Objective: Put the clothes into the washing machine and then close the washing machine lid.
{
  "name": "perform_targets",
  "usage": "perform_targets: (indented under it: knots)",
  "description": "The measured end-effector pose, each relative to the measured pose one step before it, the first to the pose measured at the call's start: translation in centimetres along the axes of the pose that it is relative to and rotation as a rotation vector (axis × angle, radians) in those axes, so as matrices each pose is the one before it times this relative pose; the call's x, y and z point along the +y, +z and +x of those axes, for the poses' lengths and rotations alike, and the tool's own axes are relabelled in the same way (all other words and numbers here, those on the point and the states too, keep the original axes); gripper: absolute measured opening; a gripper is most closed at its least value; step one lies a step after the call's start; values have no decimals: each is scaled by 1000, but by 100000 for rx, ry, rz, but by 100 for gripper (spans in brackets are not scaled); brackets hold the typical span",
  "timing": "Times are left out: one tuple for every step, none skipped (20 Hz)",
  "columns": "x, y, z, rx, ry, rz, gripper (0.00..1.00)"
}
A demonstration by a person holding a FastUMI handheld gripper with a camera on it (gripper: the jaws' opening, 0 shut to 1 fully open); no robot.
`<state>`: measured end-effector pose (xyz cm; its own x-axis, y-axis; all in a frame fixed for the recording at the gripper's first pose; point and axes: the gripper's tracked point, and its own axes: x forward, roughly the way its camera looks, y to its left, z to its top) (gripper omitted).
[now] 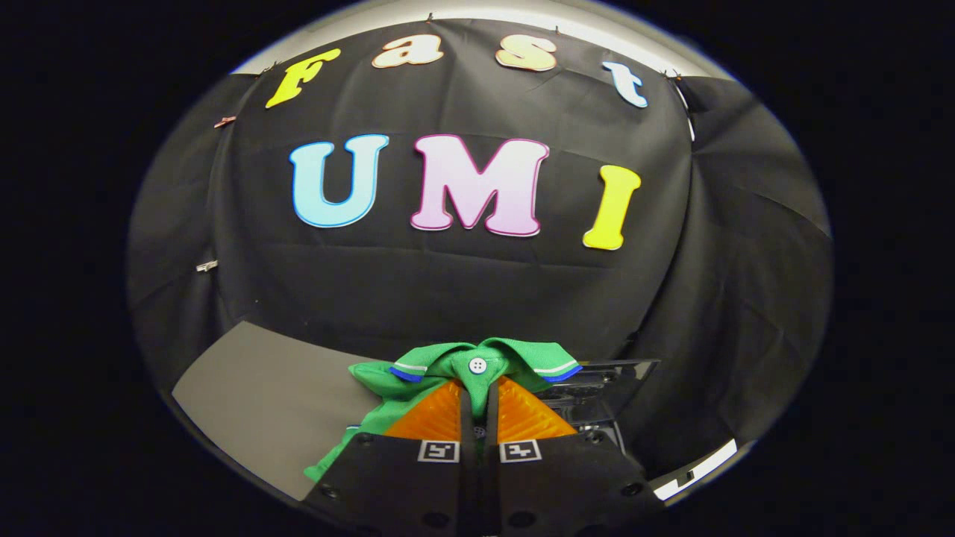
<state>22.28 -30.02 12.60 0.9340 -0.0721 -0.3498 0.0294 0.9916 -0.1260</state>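
Gripper view. My gripper [477, 406] sits at the lower centre of the frame with its two fingers [436, 418] drawn almost together, pinching a green polo shirt [455, 367] at the button placket just below the collar. Both fingers press on the cloth, so the garment is clamped. I judge the hold at the placket is chosen because the doubled fabric there gives a firm pinch and lets the rest hang free. The collar, with its striped edging and one white button [477, 365], spreads over the fingertips; a fold of the shirt trails down to the lower left over a grey table [261, 388]. To the lower right, just beyond the fingers, lies a dark glossy panel [604, 380], which may be the washing machine's lid, though I cannot tell. The shirt is lifted, not yet in the machine; loading and closing remain.
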Motion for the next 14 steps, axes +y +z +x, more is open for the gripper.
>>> perform_targets:
  knots:
    - [-969, -449, 416, 582, -1407, 294, 5]
    - [-1153, -795, 561, 1221, -2276, 104, 5]
    - [-836, -770, 593, 947, -1442, -129, 5]
    - [-936, -995, 496, 1274, -1847, -369, 5]
    - [-766, -1037, 642, 1759, -1054, -1001, 5]
    - [-734, -1217, 736, 2726, -1830, -895, 5]
    - [-387, -1128, 566, 1294, -165, -850, 5]
    - [-400, -1260, 818, 2597, -1300, -1322, 5]
    - [-133, -976, 790, 1431, -65, -1149, 5]
    - [-383, -1219, 1058, 1903, -1283, -846, 5]
    - [-97, -1328, 989, 2354, -39, -647, 5]
    - [-115, -1211, 766, 2035, -673, -420, 5]
    - [-182, -1222, 990, 2032, -181, -420, 5]
    - [-125, -1128, 749, 1604, 221, 444, 5]
